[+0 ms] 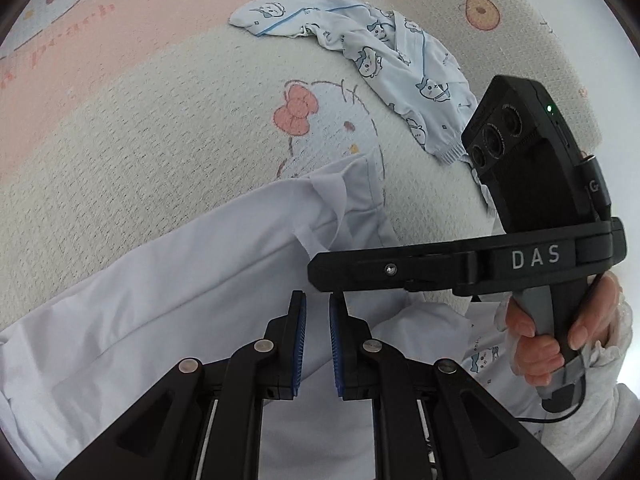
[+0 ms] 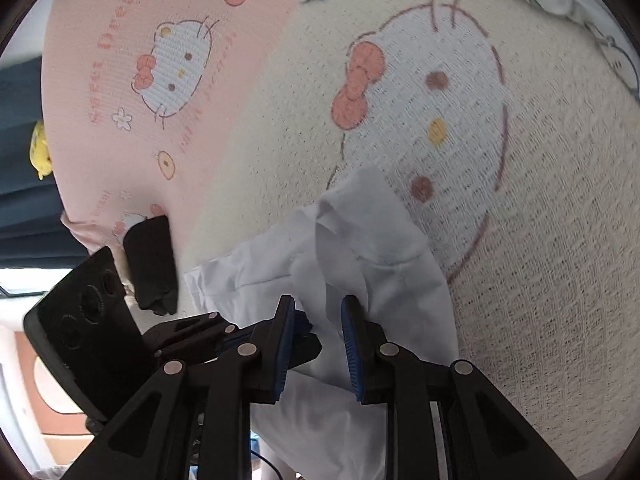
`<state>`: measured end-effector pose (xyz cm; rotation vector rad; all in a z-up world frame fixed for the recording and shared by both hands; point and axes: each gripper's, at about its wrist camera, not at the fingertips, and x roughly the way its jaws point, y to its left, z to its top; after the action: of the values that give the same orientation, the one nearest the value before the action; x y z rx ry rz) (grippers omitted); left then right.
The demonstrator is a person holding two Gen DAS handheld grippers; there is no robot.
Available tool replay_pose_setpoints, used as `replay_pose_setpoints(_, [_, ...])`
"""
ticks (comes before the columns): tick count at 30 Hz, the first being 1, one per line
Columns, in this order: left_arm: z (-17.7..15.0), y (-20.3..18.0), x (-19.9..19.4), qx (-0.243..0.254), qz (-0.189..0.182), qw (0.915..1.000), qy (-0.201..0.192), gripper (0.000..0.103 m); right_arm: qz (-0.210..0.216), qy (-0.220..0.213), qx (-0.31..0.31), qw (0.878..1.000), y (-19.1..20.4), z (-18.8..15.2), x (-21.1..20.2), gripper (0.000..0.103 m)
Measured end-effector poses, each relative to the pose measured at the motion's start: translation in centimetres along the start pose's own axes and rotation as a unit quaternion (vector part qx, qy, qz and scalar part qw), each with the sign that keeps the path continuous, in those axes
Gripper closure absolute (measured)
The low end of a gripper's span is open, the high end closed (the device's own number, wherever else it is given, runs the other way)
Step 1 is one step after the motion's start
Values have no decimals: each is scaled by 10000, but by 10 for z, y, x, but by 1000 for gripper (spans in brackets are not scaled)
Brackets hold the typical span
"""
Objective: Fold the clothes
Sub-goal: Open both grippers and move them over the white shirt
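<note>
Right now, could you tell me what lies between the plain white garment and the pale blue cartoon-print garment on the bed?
In the left wrist view, only bare cream textured bedspread, with its printed cat face, separates the plain white garment from the pale blue cartoon-print garment.

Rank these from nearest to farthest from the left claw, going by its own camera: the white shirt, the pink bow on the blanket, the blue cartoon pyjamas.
1. White shirt, right under the left claw.
2. Pink bow, ahead, mid-blanket.
3. Blue cartoon pyjamas, far end, up right.
</note>
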<state>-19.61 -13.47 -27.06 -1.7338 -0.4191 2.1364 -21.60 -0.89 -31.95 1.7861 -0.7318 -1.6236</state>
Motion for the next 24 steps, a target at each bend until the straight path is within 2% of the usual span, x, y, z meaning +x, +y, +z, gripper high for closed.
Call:
replay_pose_setpoints(7, [-5, 6, -33, -130, -131, 9993, -312, 93, -209, -15, -136, 9997, 6, -3, 0, 80])
replay_pose_setpoints(13, [-13, 14, -53, -114, 48, 9991, -397, 93, -399, 32, -218, 9990, 10, -14, 0, 80])
replay_pose_setpoints(21, [-25, 8, -55, 161, 590, 9976, -320, 93, -613, -51, -299, 9977, 9, -29, -8, 80])
replay_pose_setpoints(22, [-26, 8, -55, 196, 657, 9972, -310, 92, -738, -113, -380, 9965, 14, -31, -9, 78])
replay_pose_setpoints(23, [-28, 7, -55, 230, 725, 9967, -301, 90, -888, -204, -508, 9945, 20, -32, -12, 67])
replay_pose_setpoints(24, [-31, 8, -59, 197, 775, 9963, -319, 88, -980, -330, -639, 9926, 26, -34, -15, 61])
